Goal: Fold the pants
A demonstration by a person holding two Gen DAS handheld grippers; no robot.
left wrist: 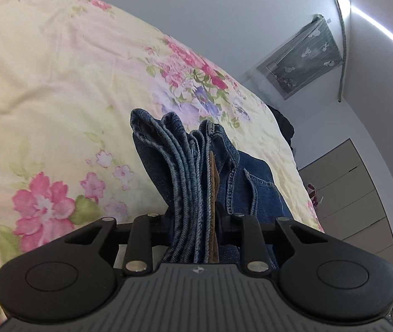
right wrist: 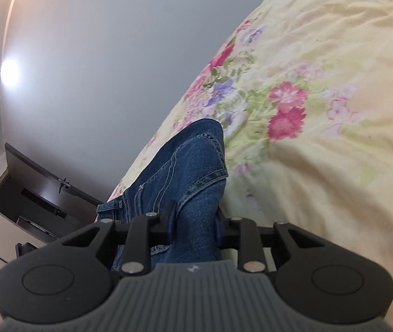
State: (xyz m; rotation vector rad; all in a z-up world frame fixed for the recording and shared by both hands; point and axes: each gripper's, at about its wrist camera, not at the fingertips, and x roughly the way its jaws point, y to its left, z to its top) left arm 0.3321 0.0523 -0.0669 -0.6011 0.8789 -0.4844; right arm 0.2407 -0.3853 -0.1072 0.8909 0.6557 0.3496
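The blue denim pants (left wrist: 180, 166) are bunched in thick folds, with hems, waistband and a brown leather patch stacked edge-on. My left gripper (left wrist: 193, 221) is shut on this stack, and the fabric sticks out past its fingers above the bed. In the right wrist view another folded part of the pants (right wrist: 193, 171) shows stitched seams and a pocket. My right gripper (right wrist: 193, 224) is shut on that fold. Both bundles hang lifted off the floral bedcover (left wrist: 58, 88). The fingertips are hidden by the cloth.
The yellow floral bedcover (right wrist: 321, 110) fills most of both views. A grey wall runs behind the bed. A drawer unit (left wrist: 362, 193) stands at the right in the left wrist view, with a framed picture (left wrist: 301, 63) above. A dark desk (right wrist: 38, 193) shows in the right wrist view.
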